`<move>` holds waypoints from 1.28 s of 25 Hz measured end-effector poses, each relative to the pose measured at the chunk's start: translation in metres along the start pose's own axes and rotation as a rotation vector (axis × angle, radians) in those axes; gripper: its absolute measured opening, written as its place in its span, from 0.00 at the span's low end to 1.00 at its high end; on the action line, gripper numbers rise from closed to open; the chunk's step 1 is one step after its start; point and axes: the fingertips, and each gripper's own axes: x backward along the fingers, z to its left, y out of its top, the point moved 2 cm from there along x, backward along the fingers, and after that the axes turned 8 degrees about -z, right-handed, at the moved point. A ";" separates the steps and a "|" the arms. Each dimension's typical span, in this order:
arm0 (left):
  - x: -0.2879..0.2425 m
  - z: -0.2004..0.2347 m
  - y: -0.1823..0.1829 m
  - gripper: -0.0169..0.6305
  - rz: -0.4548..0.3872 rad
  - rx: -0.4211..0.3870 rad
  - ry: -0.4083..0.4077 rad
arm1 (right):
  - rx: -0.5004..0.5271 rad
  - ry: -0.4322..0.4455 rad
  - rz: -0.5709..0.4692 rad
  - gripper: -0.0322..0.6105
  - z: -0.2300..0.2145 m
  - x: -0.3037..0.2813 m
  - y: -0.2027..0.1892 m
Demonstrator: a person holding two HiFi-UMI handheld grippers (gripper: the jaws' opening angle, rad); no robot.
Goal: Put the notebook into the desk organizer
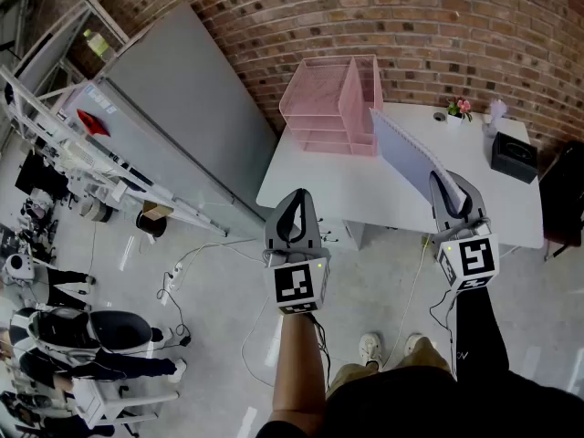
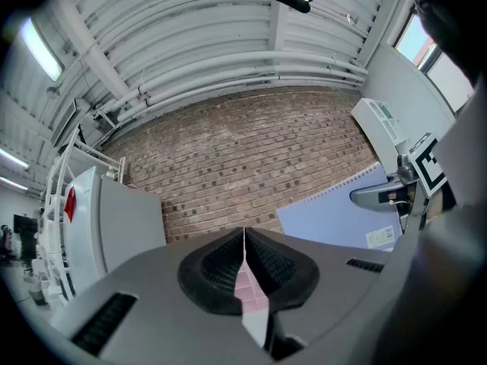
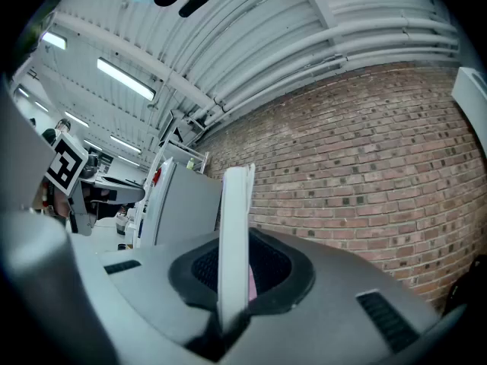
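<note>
A pale blue spiral notebook (image 1: pixel 401 149) is held up on edge over the white desk (image 1: pixel 365 199), with my right gripper (image 1: pixel 447 182) shut on its near corner. In the right gripper view its white edge (image 3: pixel 234 242) stands upright between the pads. The left gripper view shows its blue cover (image 2: pixel 342 215) to the right. A pink mesh desk organizer (image 1: pixel 333 103) stands at the desk's back left, just left of the notebook's far end. My left gripper (image 1: pixel 294 210) hovers at the desk's front left corner, shut with nothing in it; its pads (image 2: pixel 245 261) meet.
A black box (image 1: pixel 513 156), a small flower pot (image 1: pixel 456 110) and a white object (image 1: pixel 495 112) sit at the desk's right back. A brick wall (image 1: pixel 438 26) runs behind. A grey partition (image 1: pixel 182 108) stands left of the desk. Cables (image 1: pixel 182 272) lie on the floor.
</note>
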 end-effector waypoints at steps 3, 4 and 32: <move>0.010 0.013 0.001 0.06 -0.003 0.004 -0.014 | 0.007 0.003 0.004 0.11 0.020 0.000 0.007; 0.014 0.016 0.001 0.06 -0.002 0.004 -0.018 | 0.012 0.006 0.007 0.11 0.027 0.000 0.008; 0.030 0.067 -0.004 0.06 -0.080 0.092 -0.102 | 0.082 -0.044 -0.030 0.11 0.088 -0.015 0.032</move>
